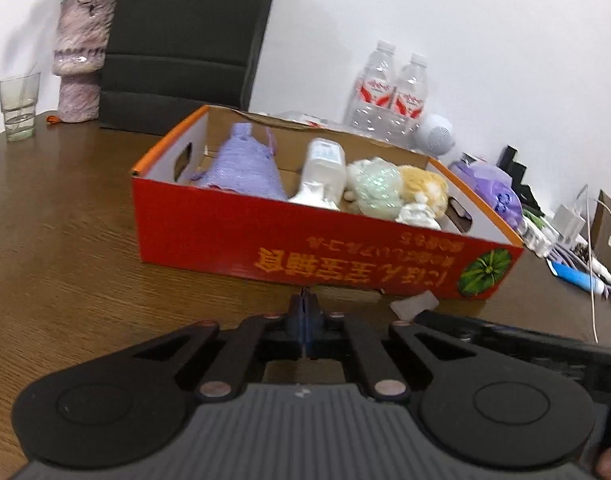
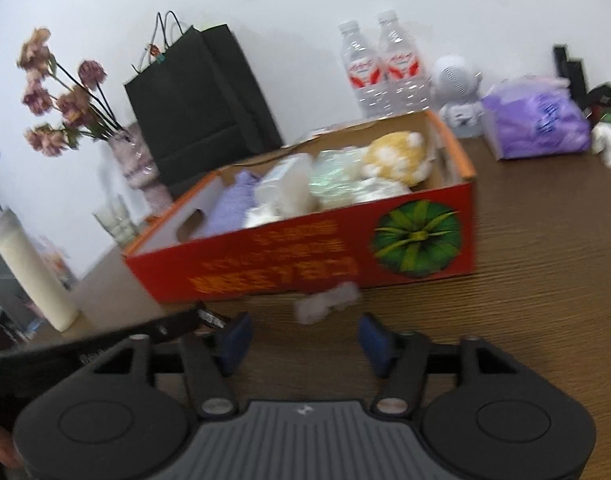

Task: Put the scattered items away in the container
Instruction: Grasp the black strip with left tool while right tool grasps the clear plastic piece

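Both tools hang low over the brown bench (image 1: 65,208), near the red box (image 1: 305,248). Left tool (image 1: 304,308) is clenched, its blue pads pressed together with nothing between them. Right tool (image 2: 305,340) is spread wide and holds nothing. A small pale crumpled scrap (image 2: 325,302) lies on the bench just beside the near wall of the box, a little past the right tool. Inside the box sit a purple knit thing (image 1: 241,168), a white bottle (image 1: 323,168), a green puff (image 1: 375,188) and a yellow plush toy (image 1: 423,188).
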The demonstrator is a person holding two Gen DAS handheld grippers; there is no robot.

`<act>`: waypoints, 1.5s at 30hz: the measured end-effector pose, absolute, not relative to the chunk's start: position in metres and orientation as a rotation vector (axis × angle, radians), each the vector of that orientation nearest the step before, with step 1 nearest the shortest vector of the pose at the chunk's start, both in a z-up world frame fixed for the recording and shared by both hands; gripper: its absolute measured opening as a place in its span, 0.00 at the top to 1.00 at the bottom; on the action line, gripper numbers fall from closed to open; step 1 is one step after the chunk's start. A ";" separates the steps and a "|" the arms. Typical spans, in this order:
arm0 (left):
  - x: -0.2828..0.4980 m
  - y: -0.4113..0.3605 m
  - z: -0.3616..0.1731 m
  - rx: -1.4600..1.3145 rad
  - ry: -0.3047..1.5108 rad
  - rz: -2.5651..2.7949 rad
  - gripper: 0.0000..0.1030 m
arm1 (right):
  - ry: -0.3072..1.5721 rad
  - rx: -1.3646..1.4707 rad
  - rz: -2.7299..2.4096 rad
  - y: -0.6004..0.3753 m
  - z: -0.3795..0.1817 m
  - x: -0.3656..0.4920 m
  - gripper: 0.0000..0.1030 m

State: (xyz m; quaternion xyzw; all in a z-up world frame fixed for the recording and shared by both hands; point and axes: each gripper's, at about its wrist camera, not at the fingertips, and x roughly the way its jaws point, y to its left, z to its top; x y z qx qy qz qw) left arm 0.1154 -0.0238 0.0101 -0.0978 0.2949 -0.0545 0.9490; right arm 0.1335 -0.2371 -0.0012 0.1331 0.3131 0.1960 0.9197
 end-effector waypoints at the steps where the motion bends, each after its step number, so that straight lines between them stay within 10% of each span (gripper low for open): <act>1: 0.115 -0.022 0.012 -0.196 0.594 -0.109 0.98 | 0.654 0.264 0.374 -0.231 -0.003 0.138 0.42; 9: 0.112 -0.018 0.016 -0.204 0.586 -0.115 0.98 | 0.657 0.277 0.217 -0.193 -0.006 0.155 0.46; 21: 0.111 -0.013 0.016 -0.226 0.581 -0.084 0.98 | 0.643 0.173 0.112 -0.186 -0.002 0.151 0.98; 36: 0.057 0.000 0.018 -0.230 0.554 -0.065 0.98 | 0.585 0.039 0.318 -0.221 0.020 0.035 0.96; 45: -0.022 0.007 0.023 -0.222 0.569 -0.112 0.98 | 0.650 0.077 0.338 -0.228 0.014 -0.013 0.49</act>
